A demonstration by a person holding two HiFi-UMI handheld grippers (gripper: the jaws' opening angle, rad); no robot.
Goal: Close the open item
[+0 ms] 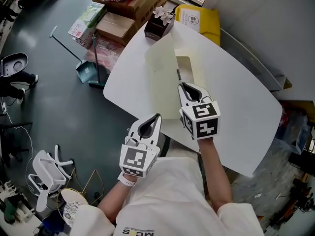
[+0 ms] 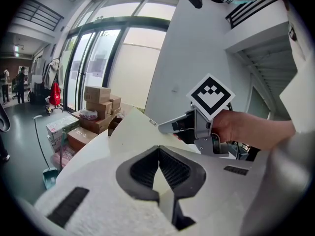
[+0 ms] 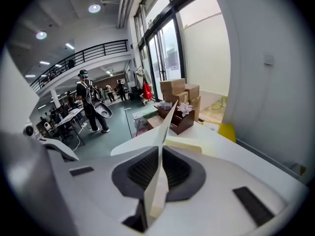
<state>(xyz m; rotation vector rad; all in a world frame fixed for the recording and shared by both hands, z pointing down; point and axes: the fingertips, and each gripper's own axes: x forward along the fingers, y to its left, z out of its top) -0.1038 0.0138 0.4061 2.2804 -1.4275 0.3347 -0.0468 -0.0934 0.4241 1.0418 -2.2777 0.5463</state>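
Observation:
A cream folder lies open on the white table [image 1: 236,107], its cover [image 1: 160,77] lifted off the inner page [image 1: 186,65]. My right gripper [image 1: 183,85] is shut on the cover's right edge. In the right gripper view the cover [image 3: 170,119] runs thin and edge-on between the pads of that gripper [image 3: 158,151], above the page [image 3: 182,146]. My left gripper [image 1: 157,117] sits at the cover's near edge by the table rim. In the left gripper view its jaws [image 2: 158,150] are pinched together with a cream strip of the cover [image 2: 133,132] between them.
A dark brown box with a flower [image 1: 157,26] stands at the table's far end, next to a yellow package [image 1: 199,18]. Cardboard boxes [image 1: 133,4] and a dustpan [image 1: 86,70] are on the floor to the left. A person [image 3: 88,107] stands far off.

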